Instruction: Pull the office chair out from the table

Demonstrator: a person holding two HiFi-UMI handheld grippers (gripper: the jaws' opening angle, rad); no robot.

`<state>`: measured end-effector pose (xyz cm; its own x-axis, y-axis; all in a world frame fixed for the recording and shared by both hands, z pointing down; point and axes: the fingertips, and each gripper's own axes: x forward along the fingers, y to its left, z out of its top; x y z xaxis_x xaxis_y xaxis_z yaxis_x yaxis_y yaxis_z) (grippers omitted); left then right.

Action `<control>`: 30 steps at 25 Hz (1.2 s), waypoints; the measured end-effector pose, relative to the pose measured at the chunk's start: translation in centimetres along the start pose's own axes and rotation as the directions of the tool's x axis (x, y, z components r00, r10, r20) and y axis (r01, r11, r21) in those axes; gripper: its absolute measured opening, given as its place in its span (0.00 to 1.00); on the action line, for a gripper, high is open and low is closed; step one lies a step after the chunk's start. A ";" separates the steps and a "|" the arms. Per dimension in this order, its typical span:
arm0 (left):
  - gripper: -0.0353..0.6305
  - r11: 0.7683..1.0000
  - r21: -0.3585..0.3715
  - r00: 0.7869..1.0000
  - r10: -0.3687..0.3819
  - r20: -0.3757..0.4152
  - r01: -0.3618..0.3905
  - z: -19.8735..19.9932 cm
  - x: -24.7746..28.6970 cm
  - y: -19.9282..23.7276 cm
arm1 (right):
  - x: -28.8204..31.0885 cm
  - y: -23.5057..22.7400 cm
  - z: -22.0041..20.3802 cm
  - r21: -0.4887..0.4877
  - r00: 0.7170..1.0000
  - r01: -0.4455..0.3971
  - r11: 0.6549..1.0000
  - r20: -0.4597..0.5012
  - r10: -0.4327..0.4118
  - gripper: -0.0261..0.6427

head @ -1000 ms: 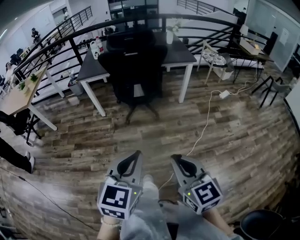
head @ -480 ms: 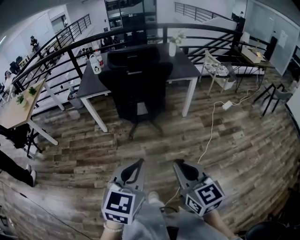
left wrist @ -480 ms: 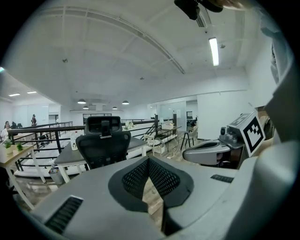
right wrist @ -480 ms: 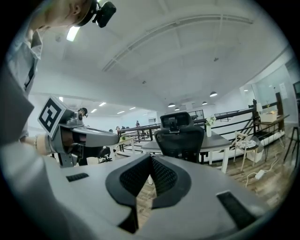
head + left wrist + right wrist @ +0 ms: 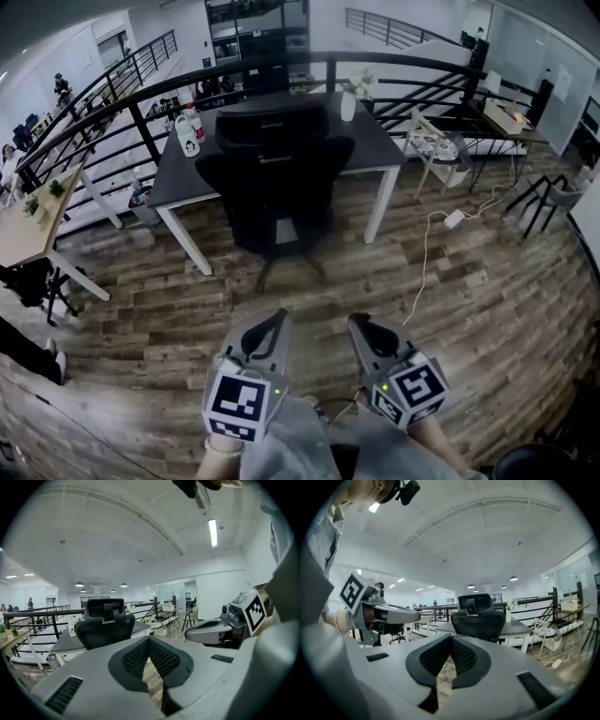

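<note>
One black chair (image 5: 272,178) stands in the upper centre of the head view, pushed in against the near edge of the dark tabletop (image 5: 370,131), its backrest and headrest facing the camera and its star base on the wood floor (image 5: 487,300) just below. It looks fully tucked in, so none of the pull seems done yet.

Low in the frame, well apart from the chair, the left gripper (image 5: 272,323) and right gripper (image 5: 361,328) point toward it side by side. In each gripper view the jaws are pressed together with nothing between them, and the chair shows beyond their tips. By my reading, what is left is everything: close the gap, open the jaws, take hold of the backrest and draw the chair toward the lower edge.

On the tabletop, two bottles (image 5: 187,131) stand at the upper left corner and a vase (image 5: 349,101) near the far edge; neither touches the chair. A black railing (image 5: 403,64) curves behind. To the right, a white cable (image 5: 427,258) runs from a power strip (image 5: 453,218) down toward the right gripper. The floor straight between grippers and chair is bare, but the cable lies just right of that path and could catch a caster if the chair drifts rightward.
</note>
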<state>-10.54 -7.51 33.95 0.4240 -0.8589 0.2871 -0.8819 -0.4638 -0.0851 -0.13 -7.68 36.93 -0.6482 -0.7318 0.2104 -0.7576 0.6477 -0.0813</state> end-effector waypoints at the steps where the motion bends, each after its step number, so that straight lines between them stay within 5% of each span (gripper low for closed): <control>1: 0.06 1.000 -0.002 1.000 -0.003 0.001 0.003 0.0 0.2 0.3 | 0.4 -0.1 0.1 -0.004 1.000 0.005 1.000 0.000 -0.005 0.04; 10: 0.06 0.999 -0.032 1.000 -0.003 0.006 0.004 0.5 0.7 2.7 | 2.6 -0.1 1.2 -0.024 1.000 0.011 1.000 0.005 -0.011 0.04; 30: 0.06 0.991 -0.014 0.991 0.132 -0.007 -0.132 1.3 3.7 9.7 | 9.9 -6.2 4.3 -0.057 0.999 0.006 0.998 0.043 -0.004 0.04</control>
<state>-17.23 -15.49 32.96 0.3020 -0.9112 0.2802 -0.9330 -0.3428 -0.1091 -2.20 -19.87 35.28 -0.6479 -0.7429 0.1681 -0.7561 0.6540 -0.0239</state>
